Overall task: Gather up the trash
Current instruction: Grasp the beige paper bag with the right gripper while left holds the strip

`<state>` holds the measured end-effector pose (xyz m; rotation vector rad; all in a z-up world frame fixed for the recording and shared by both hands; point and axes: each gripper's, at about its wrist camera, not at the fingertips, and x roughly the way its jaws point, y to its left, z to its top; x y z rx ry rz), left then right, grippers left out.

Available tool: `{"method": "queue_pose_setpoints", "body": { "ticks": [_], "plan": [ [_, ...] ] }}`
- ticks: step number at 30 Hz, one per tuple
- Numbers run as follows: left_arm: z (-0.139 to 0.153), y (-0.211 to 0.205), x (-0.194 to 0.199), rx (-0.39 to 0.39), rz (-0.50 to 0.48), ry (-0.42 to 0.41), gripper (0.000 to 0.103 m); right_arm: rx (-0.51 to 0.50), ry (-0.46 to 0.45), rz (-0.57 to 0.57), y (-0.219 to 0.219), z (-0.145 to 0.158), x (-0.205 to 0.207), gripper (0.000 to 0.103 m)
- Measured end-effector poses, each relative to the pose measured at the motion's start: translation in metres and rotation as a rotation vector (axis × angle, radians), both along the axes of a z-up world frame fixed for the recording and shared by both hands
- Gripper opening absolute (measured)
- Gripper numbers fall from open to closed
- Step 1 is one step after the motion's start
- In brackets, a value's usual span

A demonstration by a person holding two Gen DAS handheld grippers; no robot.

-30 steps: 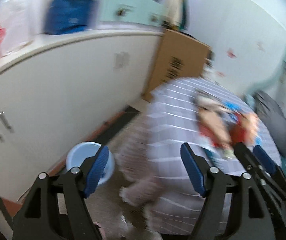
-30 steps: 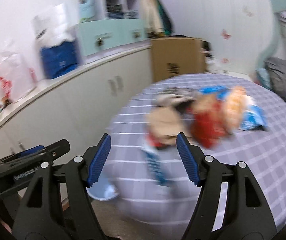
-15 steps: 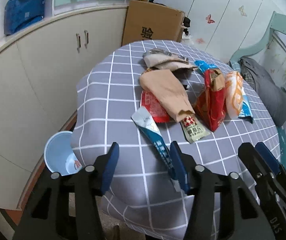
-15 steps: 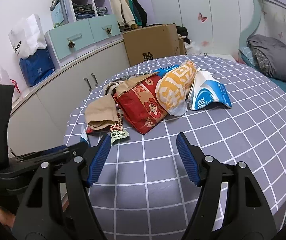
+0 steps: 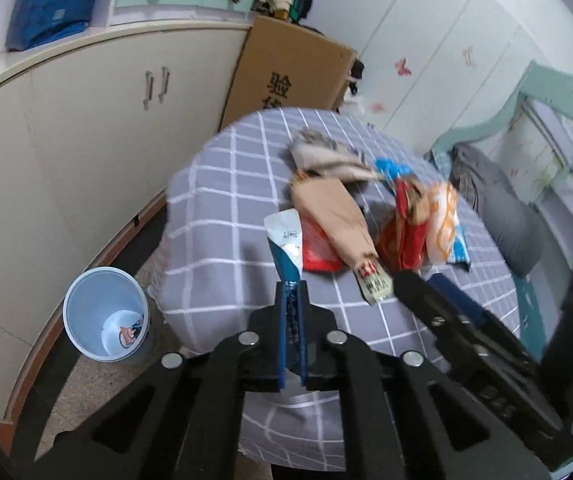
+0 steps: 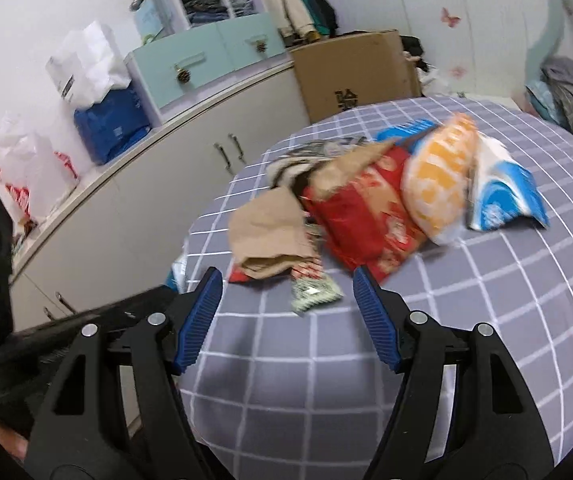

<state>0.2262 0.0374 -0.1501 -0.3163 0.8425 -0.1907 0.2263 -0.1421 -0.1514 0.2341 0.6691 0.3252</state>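
The left gripper (image 5: 292,292) at the bottom center of its view has its 2 blue pads pinched on the near end of a white and teal wrapper (image 5: 285,240), whose free end reaches up the frame onto the checked tablecloth (image 5: 222,208). To do this step well, I would lift gently so the thin film does not slip out, then swing lower left to the pale blue bin (image 5: 104,314) on the floor beside the table. The right gripper (image 6: 286,284) stands wide with nothing between its pads; a small green sachet (image 6: 313,294) lies just above that gap. Higher in both views sit the tan bag (image 6: 270,236), red bag (image 6: 362,220) and orange bag (image 6: 438,176), piled touching.
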Motion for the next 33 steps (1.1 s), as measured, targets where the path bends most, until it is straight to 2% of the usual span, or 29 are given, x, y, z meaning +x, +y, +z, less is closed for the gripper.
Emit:
{"method": "queue_pose_setpoints", "body": {
  "ticks": [3, 7, 8, 10, 12, 13, 14, 15, 20, 24, 29, 33],
  "plan": [
    [0.008, 0.019, -0.002, -0.008, 0.022, -0.021, 0.005, -0.036, -0.006, 0.032, 0.019, 0.002, 0.008, 0.067],
    [0.006, 0.043, 0.002, -0.025, 0.059, -0.010, 0.005, -0.123, -0.008, 0.053, 0.043, 0.002, 0.024, 0.067],
    [0.004, 0.048, 0.003, -0.029, 0.068, -0.006, 0.005, -0.151, -0.010, 0.054, 0.048, 0.002, 0.027, 0.064],
    [0.000, 0.059, 0.005, -0.040, 0.086, 0.005, 0.005, -0.231, 0.001, 0.056, 0.060, -0.003, 0.037, 0.056],
    [-0.005, 0.067, 0.007, -0.046, 0.094, 0.017, 0.005, -0.248, 0.038, 0.066, 0.063, -0.010, 0.045, 0.027],
    [-0.007, 0.070, 0.009, -0.048, 0.095, 0.025, 0.005, -0.242, 0.053, 0.070, 0.064, -0.012, 0.048, 0.023],
    [-0.010, 0.072, 0.009, -0.051, 0.097, 0.031, 0.005, -0.239, 0.055, 0.067, 0.063, -0.013, 0.049, 0.012],
    [-0.013, 0.074, 0.009, -0.054, 0.098, 0.034, 0.005, -0.233, 0.038, 0.058, 0.061, -0.010, 0.047, 0.009],
    [-0.020, 0.088, 0.012, -0.072, 0.108, 0.043, 0.005, -0.256, -0.080, -0.006, 0.055, 0.012, 0.029, 0.006],
    [-0.024, 0.097, 0.013, -0.084, 0.121, 0.043, 0.005, -0.221, -0.154, -0.034, 0.048, 0.035, 0.024, 0.006],
    [-0.029, 0.117, 0.009, -0.098, 0.158, 0.048, 0.005, -0.189, -0.179, 0.050, 0.076, 0.051, 0.018, 0.006],
    [-0.039, 0.141, 0.006, -0.092, 0.208, 0.066, 0.005, -0.151, -0.142, 0.153, 0.118, 0.039, 0.022, 0.006]
  ]
}}
